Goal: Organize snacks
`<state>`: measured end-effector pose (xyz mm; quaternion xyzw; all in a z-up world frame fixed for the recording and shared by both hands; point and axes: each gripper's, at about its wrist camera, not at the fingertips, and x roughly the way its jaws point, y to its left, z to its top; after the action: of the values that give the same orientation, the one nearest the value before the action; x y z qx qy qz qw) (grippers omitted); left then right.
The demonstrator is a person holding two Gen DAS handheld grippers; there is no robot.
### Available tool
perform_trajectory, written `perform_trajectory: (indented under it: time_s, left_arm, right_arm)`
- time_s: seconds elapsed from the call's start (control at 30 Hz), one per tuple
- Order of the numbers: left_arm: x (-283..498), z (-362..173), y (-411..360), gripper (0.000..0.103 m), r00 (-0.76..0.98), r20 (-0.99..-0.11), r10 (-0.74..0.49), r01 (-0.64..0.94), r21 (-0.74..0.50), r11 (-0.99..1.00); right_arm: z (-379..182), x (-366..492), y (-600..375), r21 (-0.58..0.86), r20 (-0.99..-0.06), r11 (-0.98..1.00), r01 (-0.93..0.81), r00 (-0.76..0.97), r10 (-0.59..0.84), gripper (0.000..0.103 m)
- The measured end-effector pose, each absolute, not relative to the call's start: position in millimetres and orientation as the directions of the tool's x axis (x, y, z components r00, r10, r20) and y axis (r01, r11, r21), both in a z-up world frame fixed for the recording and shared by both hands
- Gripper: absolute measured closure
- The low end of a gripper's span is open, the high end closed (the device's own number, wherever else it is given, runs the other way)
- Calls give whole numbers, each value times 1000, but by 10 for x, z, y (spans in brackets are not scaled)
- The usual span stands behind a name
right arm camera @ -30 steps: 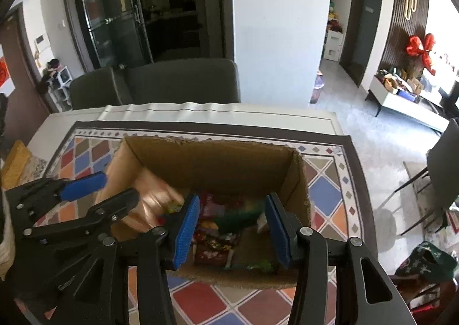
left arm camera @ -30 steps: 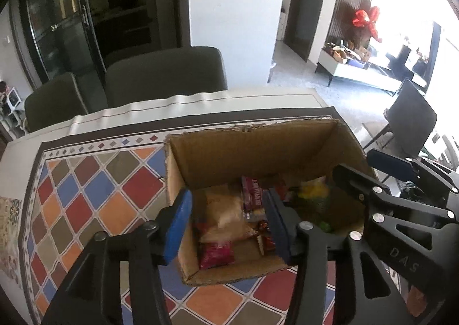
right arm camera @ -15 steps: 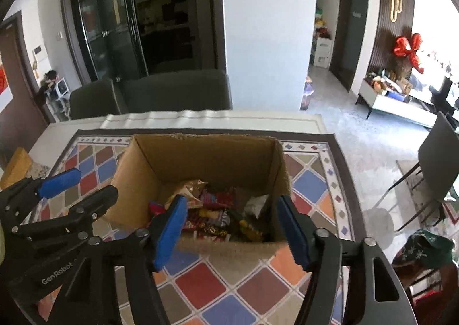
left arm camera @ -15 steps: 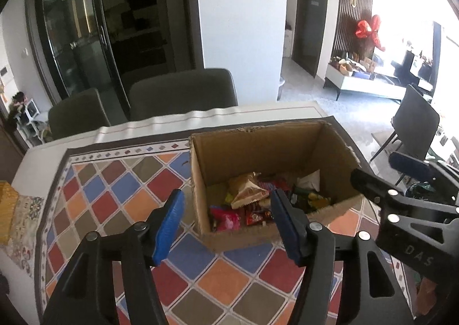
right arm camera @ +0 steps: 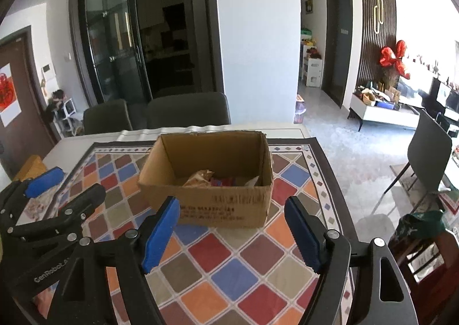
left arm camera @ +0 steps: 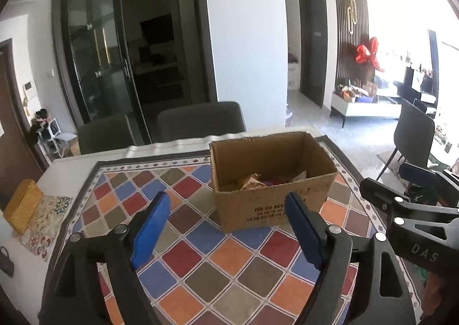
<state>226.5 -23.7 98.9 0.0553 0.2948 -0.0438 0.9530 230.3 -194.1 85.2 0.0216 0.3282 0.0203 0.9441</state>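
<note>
Two blue-padded tools, left tool (left arm camera: 226,227) and right tool (right arm camera: 232,229), jaws opening, empty, crinkly snacks (right arm camera: 213,178) in rectangular cardboard box (right arm camera: 229,207)

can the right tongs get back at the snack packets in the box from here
Probably yes. The cardboard box has its top open, the snack packets lie exposed inside, and nothing stands between it and the right tongs, whose jaws are opening and empty. They would have to go over the near wall.

Snack packets (right arm camera: 212,178) inside open cardboard box (right arm camera: 229,210)
</note>
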Motion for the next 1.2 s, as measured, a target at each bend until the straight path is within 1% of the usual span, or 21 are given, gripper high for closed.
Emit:
perform_trajectory:
  time_s: [0.17,0.23,0.53,0.67,1.0,1.2]
  left_arm:
    - [1876,1053,-156,13,853,-519,-50,91,54,994]
    - [1751,1064,-153,12,858,-510,-61,96,43,994]
    - [1218,1058,-176,3,885,-460,-69,108,59,992]
    - [1039,1080,-175,3,891,-446,-91,119,36,992]
    - [708,1112,-148,0,911,-403,-85,108,36,993]
    - [575,1139,-98,0,922,-381,-72,94,41,995]
  right_arm:
    - [912,1894,-1915,24,-566,1000,-14,824,25,26]
    - [910,1739,-1917,21,-552,1000,-8,834,18,22]
    - [922,1157,-1969,41,-500,999,20,866,4,19]
    - [957,966,-2000,43,-477,999,32,879,-7,19]
    - [1062,609,-1985,36,-425,999,37,905,-18,19]
    - [1082,506,-1969,34,-415,999,20,910,-5,19]
